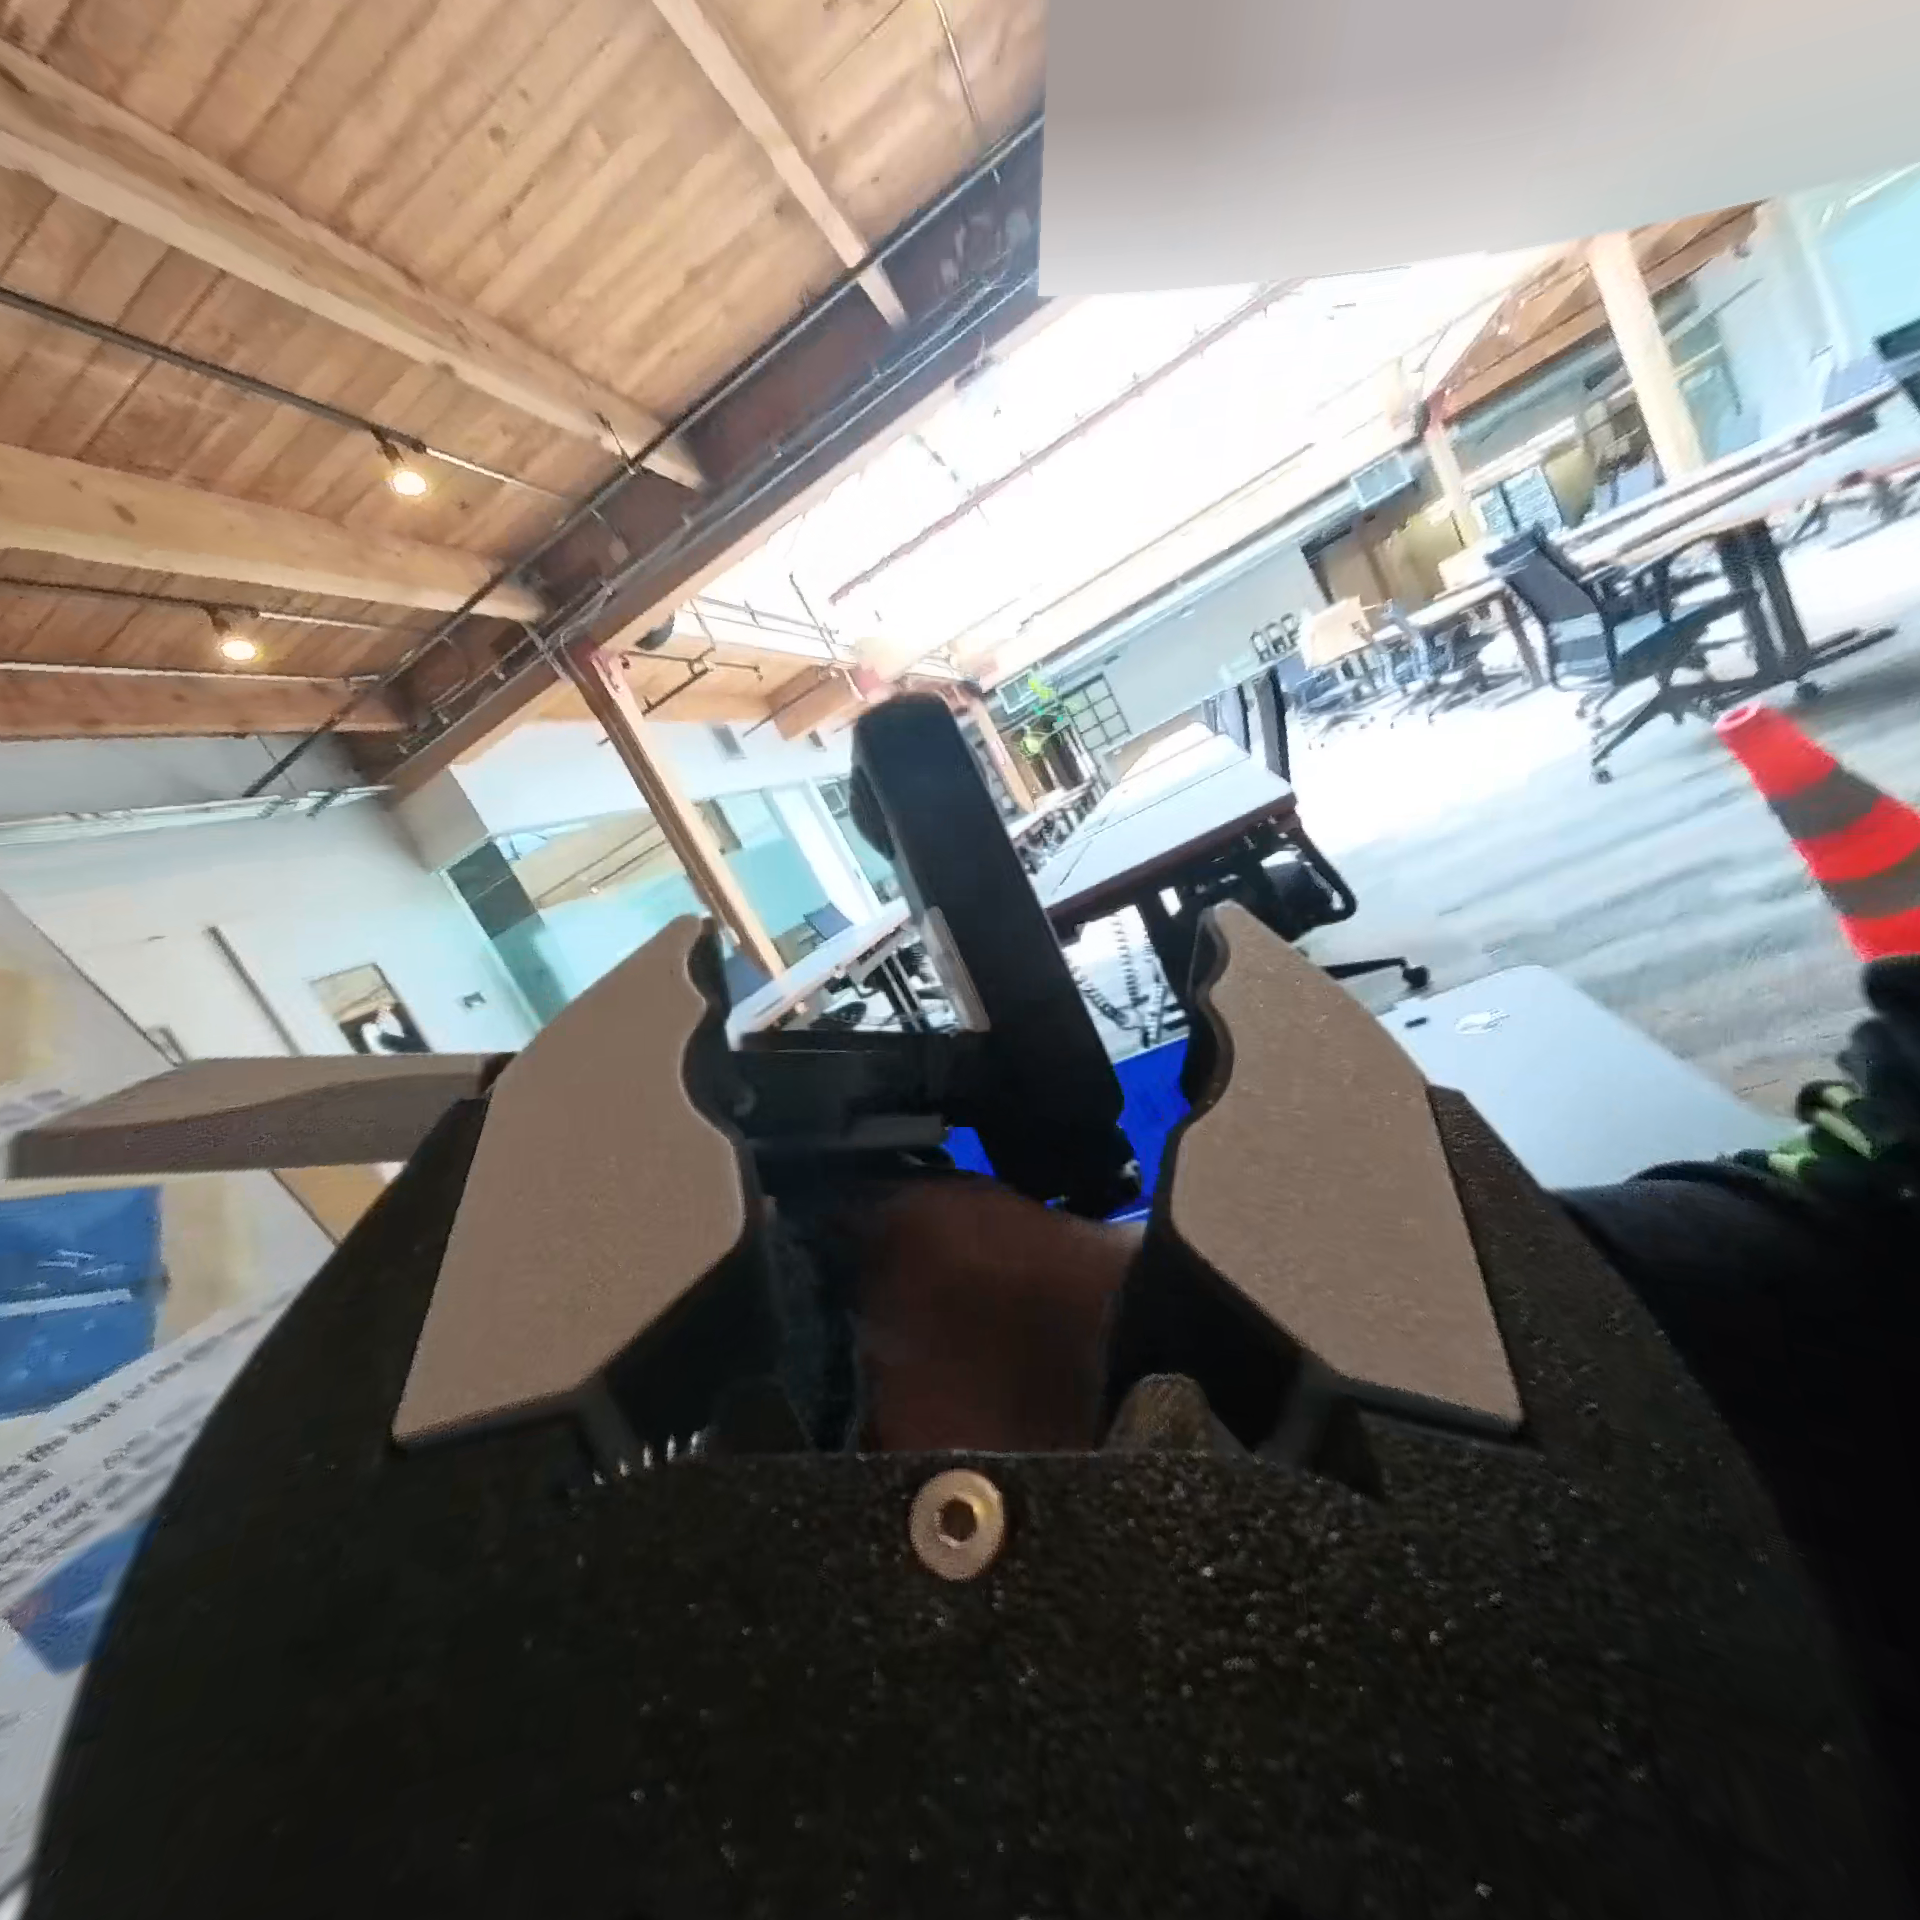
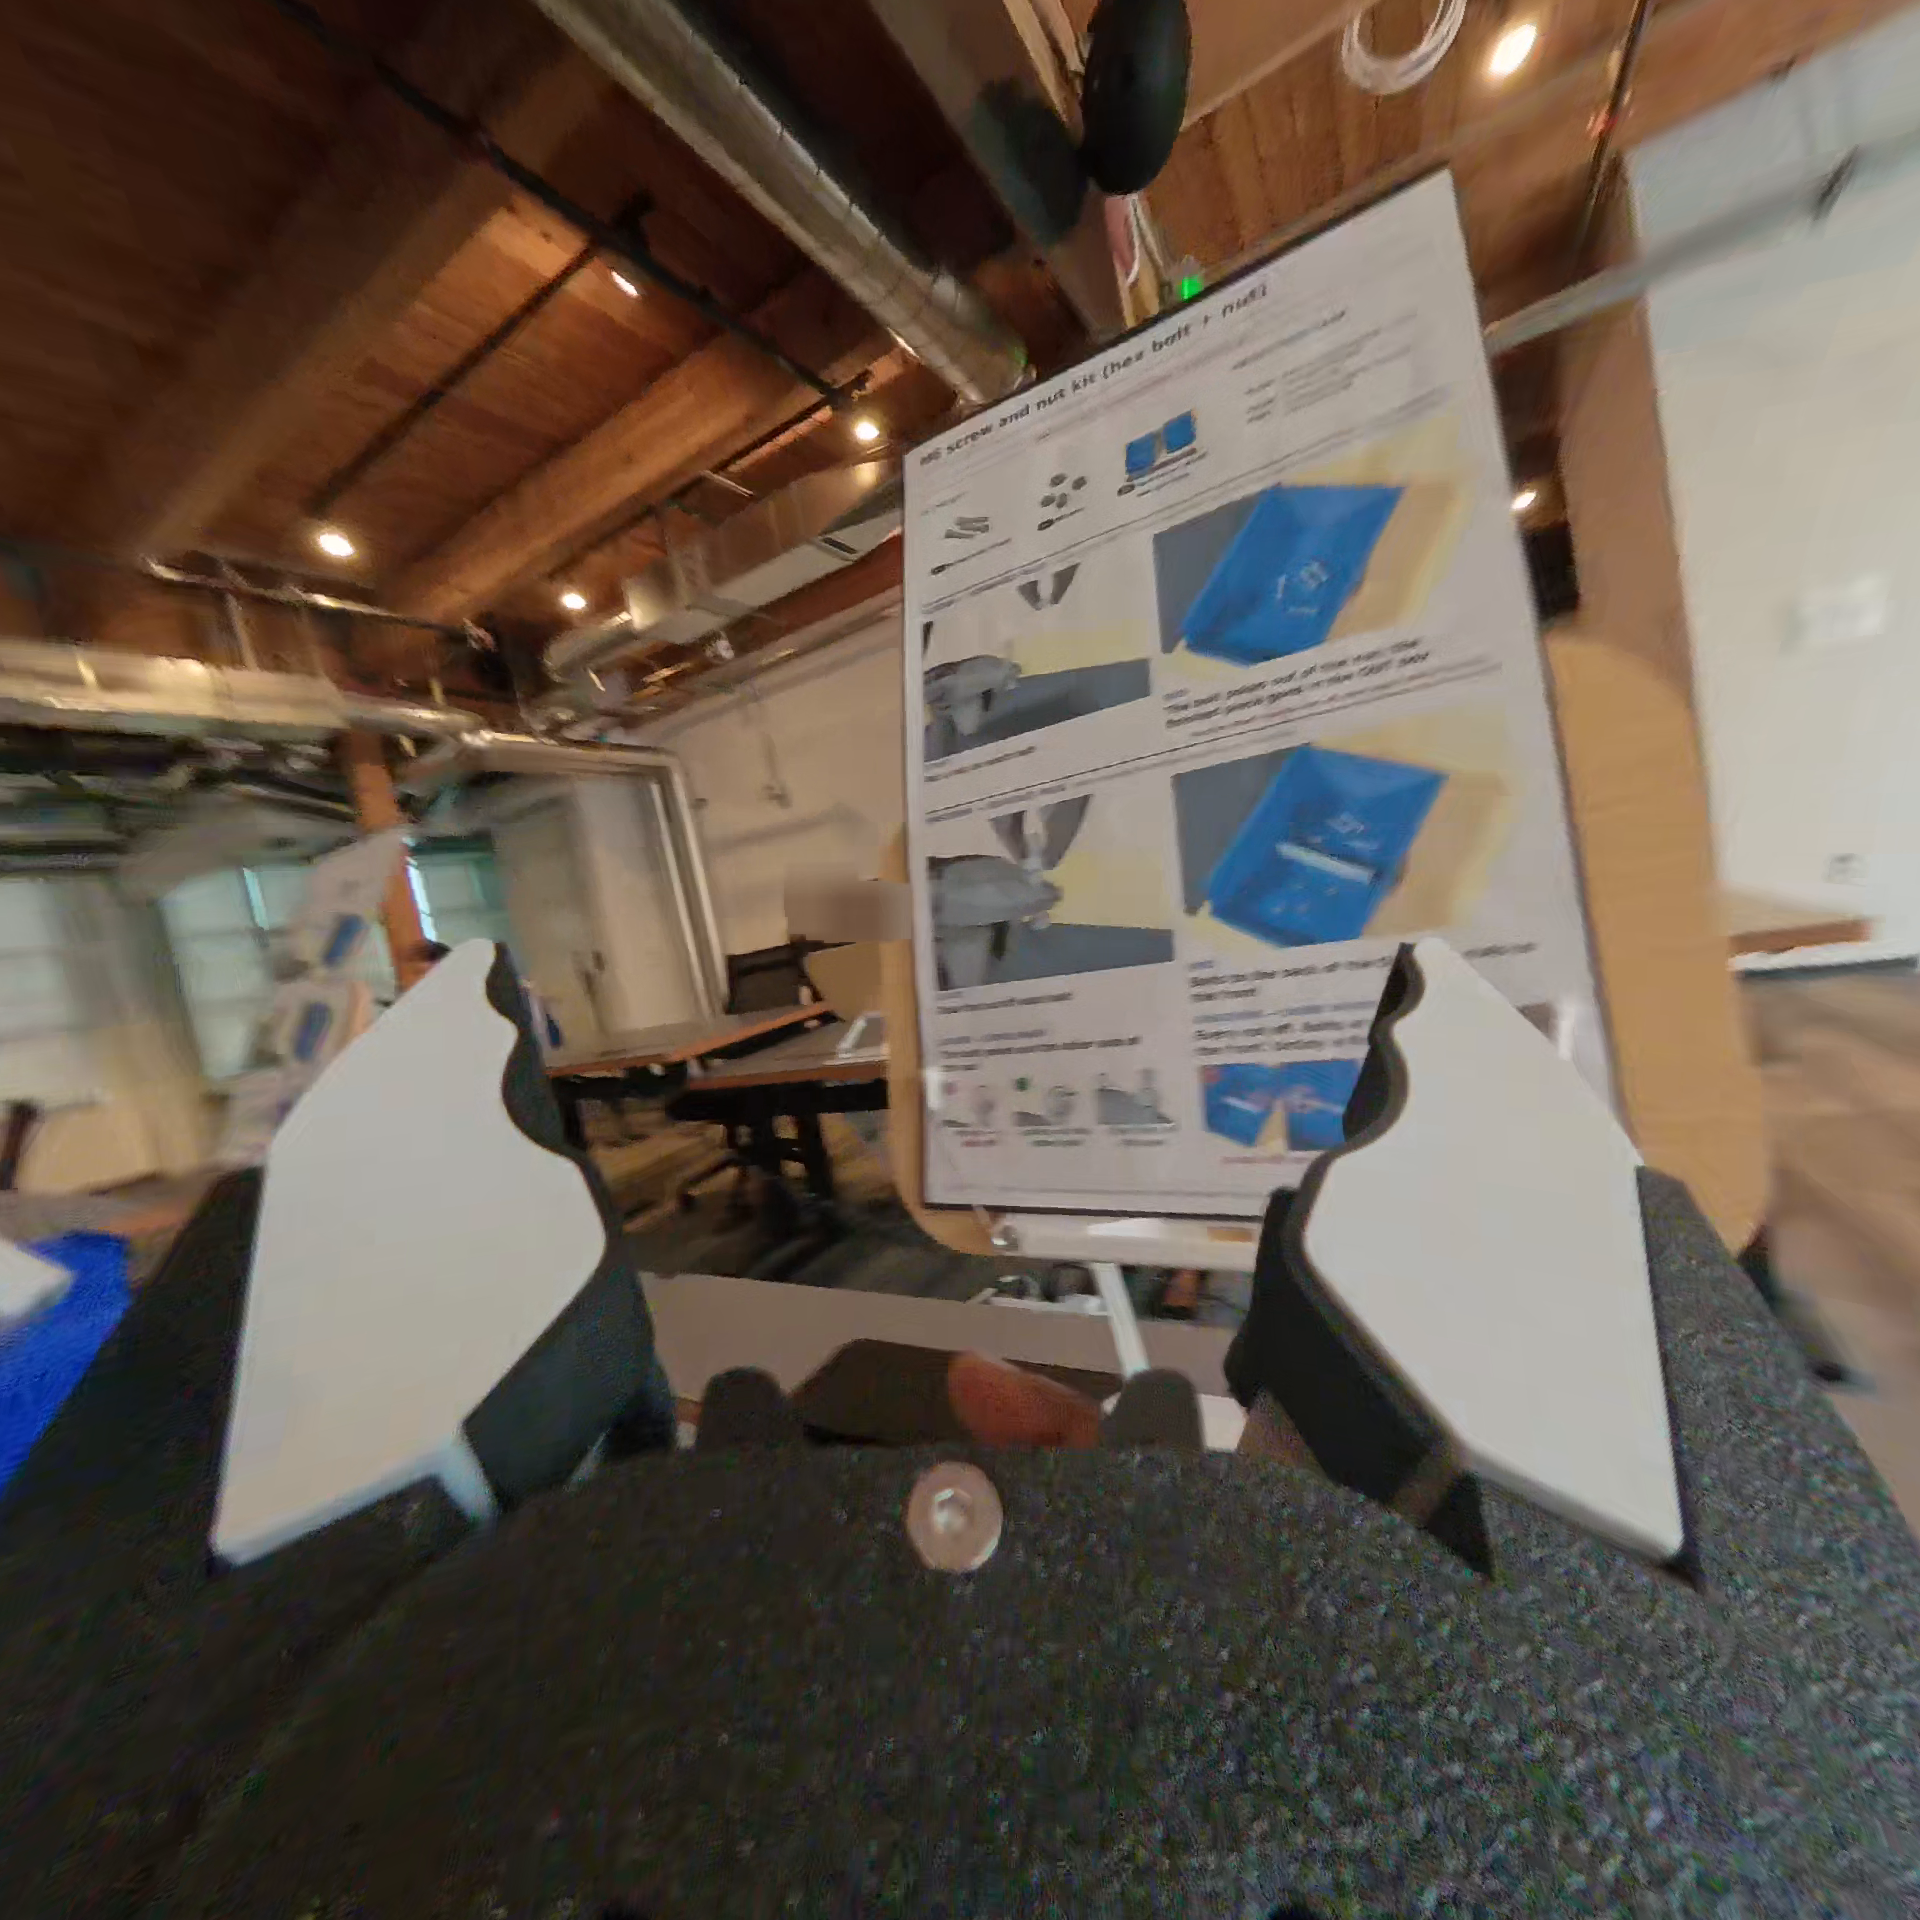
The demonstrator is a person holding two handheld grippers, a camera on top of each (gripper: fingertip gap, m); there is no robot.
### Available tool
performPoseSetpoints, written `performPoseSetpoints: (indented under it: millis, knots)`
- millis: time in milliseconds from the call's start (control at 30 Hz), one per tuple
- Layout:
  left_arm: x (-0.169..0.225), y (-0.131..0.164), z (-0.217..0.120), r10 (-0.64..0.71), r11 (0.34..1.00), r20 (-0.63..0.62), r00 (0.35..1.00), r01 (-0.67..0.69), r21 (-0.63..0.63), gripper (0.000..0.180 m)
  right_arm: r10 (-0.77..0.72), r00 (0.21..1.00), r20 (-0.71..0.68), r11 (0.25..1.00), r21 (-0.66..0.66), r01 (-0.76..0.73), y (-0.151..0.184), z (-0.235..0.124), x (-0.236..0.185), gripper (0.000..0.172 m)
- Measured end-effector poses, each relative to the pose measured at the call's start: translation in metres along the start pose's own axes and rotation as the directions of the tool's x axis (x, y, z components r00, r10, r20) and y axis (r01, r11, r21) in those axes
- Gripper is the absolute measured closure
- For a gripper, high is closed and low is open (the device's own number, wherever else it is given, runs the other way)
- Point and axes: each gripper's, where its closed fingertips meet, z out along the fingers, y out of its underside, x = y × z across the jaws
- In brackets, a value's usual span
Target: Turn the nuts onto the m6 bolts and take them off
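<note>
Both handheld grippers pointed up and outward across a timber-ceilinged workshop, away from the work itself. The left gripper [image 1: 951, 997] stood with its jaws parted and nothing pressed between its tan fingers [image 1: 613, 1122]; a black stand or mount [image 1: 966, 935] rose in line with the gap but beyond the fingertips, not held. The right gripper [image 2: 951, 1039] gaped wider still, its white fingers [image 2: 416, 1195] spread on air.

No nut or bolt showed in either view. The only sign of the work area was blue: a patch of blue surface [image 1: 1148, 1081] low behind the black stand in the left view, and a blue edge [image 2: 52, 1320] at the lower left of the right view. Judging by that, the hardware lay below both claws, to the left of the right one, so either would have to tip downward; which hand was nearer could not be told.

Farther off stood an illustrated instruction sheet [image 2: 1226, 727] on a board, desks, and an orange cone [image 1: 1829, 831].
</note>
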Motion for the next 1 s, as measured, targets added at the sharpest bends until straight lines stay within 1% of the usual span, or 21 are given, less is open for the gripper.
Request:
performPoseSetpoints:
  millis: [33, 100, 167, 233, 267, 300, 367, 433, 467, 533, 600, 667, 733, 800, 1000]
  knots:
    - [0.001, 0.003, 0.001, -0.030, 1.000, -0.005, 1.000, 0.030, 0.001, 0.094, -0.024, 1.000, 0.011, 0.999, -0.029, 0.024, 0.004, 0.002, 0.002, 0.025]
    - [-0.004, 0.001, 0.000, -0.118, 0.992, -0.005, 0.993, 0.119, 0.051, 0.096, 0.032, 0.996, 0.088, 0.993, -0.114, -0.022, 0.018, 0.007, -0.002, 0.025]
    - [-0.015, 0.001, -0.004, -0.200, 0.977, 0.015, 0.980, 0.198, 0.081, 0.095, 0.018, 0.991, 0.132, 0.986, -0.164, 0.004, 0.032, 0.010, -0.005, 0.025]
    - [-0.019, 0.009, -0.006, -0.242, 0.969, 0.029, 0.970, 0.240, 0.059, 0.095, -0.046, 0.990, 0.130, 0.971, -0.227, 0.075, 0.044, 0.011, -0.001, 0.025]
    - [-0.021, 0.008, -0.006, -0.262, 0.963, 0.035, 0.964, 0.259, 0.073, 0.093, -0.084, 0.989, 0.123, 0.967, -0.231, 0.111, 0.045, 0.011, 0.003, 0.025]
    - [-0.025, 0.005, -0.007, -0.286, 0.955, 0.049, 0.957, 0.280, 0.099, 0.090, -0.155, 0.982, 0.111, 0.954, -0.241, 0.178, 0.048, 0.011, 0.007, 0.025]
    - [-0.036, 0.013, -0.010, -0.358, 0.933, 0.079, 0.930, 0.354, 0.065, 0.102, -0.252, 0.964, 0.080, 0.934, -0.241, 0.264, 0.045, 0.009, 0.007, 0.025]
    - [-0.044, 0.010, -0.015, -0.442, 0.896, 0.076, 0.894, 0.438, 0.071, 0.098, -0.339, 0.937, 0.091, 0.900, -0.259, 0.351, 0.046, 0.009, 0.001, 0.025]
    - [-0.047, 0.008, -0.017, -0.464, 0.885, 0.077, 0.882, 0.458, 0.084, 0.100, -0.372, 0.924, 0.087, 0.886, -0.264, 0.382, 0.044, 0.009, 0.000, 0.025]
    - [-0.050, 0.007, -0.018, -0.479, 0.876, 0.084, 0.874, 0.469, 0.111, 0.103, -0.448, 0.891, 0.070, 0.850, -0.276, 0.449, 0.040, 0.007, 0.003, 0.025]
    - [-0.046, 0.009, -0.015, -0.462, 0.886, 0.091, 0.882, 0.454, 0.093, 0.099, -0.507, 0.861, 0.054, 0.817, -0.290, 0.499, 0.038, 0.006, 0.007, 0.025]
    - [-0.040, 0.008, -0.012, -0.410, 0.912, 0.088, 0.908, 0.405, 0.066, 0.097, -0.492, 0.869, 0.045, 0.826, -0.291, 0.483, 0.035, 0.005, 0.007, 0.025]
    - [-0.037, 0.005, -0.012, -0.394, 0.918, 0.072, 0.916, 0.389, 0.073, 0.096, -0.501, 0.865, 0.028, 0.825, -0.286, 0.488, 0.030, 0.004, 0.009, 0.025]
    - [-0.034, 0.005, -0.011, -0.408, 0.912, 0.053, 0.911, 0.404, 0.076, 0.093, -0.529, 0.848, 0.010, 0.808, -0.298, 0.508, 0.028, 0.003, 0.012, 0.025]
    - [-0.039, 0.001, -0.014, -0.465, 0.880, 0.037, 0.885, 0.457, 0.133, 0.096, -0.481, 0.876, -0.024, 0.834, -0.322, 0.449, 0.028, 0.002, 0.021, 0.025]
